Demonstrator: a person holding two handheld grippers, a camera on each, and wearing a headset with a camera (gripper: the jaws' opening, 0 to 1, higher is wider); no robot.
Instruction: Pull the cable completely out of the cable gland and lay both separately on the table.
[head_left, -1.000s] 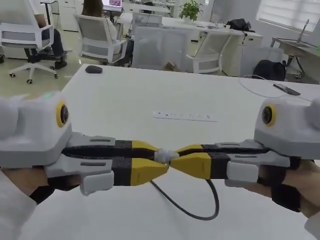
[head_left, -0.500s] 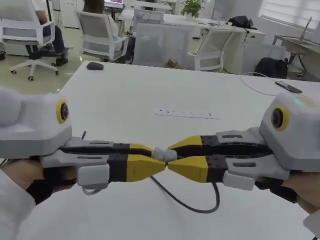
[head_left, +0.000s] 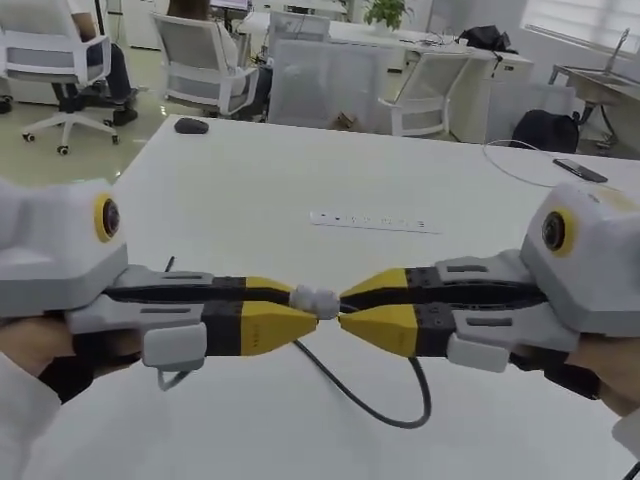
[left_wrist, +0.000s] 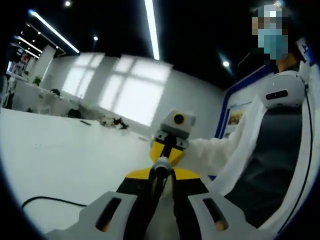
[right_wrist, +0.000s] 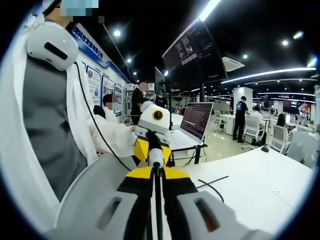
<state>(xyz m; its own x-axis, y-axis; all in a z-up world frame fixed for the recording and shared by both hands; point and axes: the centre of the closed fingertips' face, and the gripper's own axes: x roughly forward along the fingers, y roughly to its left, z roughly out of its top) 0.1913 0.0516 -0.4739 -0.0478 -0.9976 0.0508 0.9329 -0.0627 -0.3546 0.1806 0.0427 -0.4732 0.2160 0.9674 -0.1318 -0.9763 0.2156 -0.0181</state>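
The left gripper (head_left: 296, 306) squeezes the small white plastic cable gland (head_left: 316, 298); the right gripper (head_left: 345, 306) pinches the thin black cable (head_left: 370, 412) (tips almost touching).

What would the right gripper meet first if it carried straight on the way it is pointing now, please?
The white cable gland, sitting right at the tips of the right gripper and clamped in the left gripper facing it. Directly behind the gland come the left gripper's yellow fingers.
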